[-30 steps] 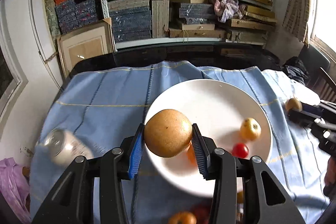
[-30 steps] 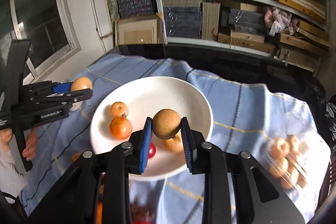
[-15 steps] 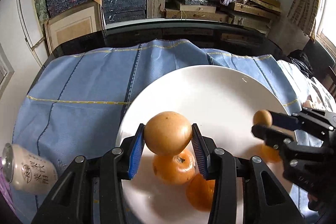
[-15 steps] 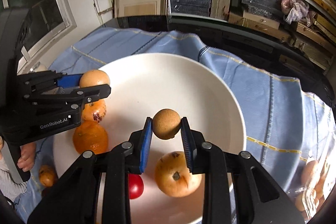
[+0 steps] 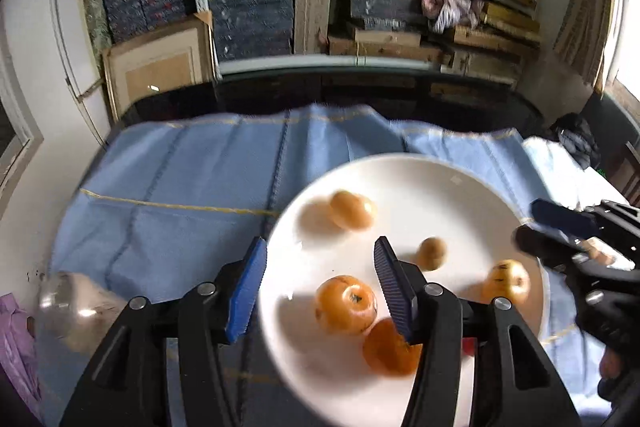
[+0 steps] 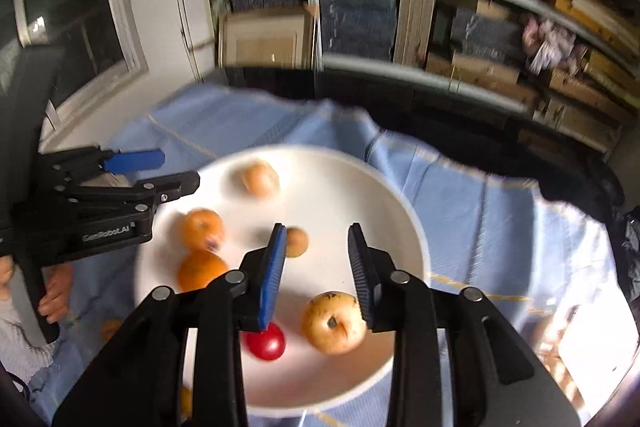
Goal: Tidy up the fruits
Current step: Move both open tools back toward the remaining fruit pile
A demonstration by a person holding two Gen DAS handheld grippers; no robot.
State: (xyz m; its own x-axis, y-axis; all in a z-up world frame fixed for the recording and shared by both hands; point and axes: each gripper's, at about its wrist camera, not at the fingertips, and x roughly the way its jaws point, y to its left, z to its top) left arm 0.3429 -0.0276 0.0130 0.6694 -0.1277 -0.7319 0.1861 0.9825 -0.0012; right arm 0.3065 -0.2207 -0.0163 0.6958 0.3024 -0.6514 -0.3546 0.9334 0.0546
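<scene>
fruits are all on the plate [image 5: 460,183] now. both grippers just let go: left gripper [image 5: 320,285] and right gripper [image 6: 316,275] have fingers spread, holding nothing. half a second ago each pinched one; now the pear [image 5: 352,209] sits far-left and the small brown fruit [image 5: 431,253] mid-plate. a few strays still lie off the plate, i think.

A white plate [image 5: 472,187] on the blue-clothed table holds six loose fruits, none touching the rim. A tan round fruit [image 5: 352,209] lies toward the far side, a small brown one [image 5: 431,253] near the middle, and a yellow pear-like fruit [image 6: 333,323] sits stem end up just beside a small red tomato [image 6: 265,341]. Two orange fruits [image 5: 346,305] [image 5: 390,349] lie touching each other at the near left.
</scene>
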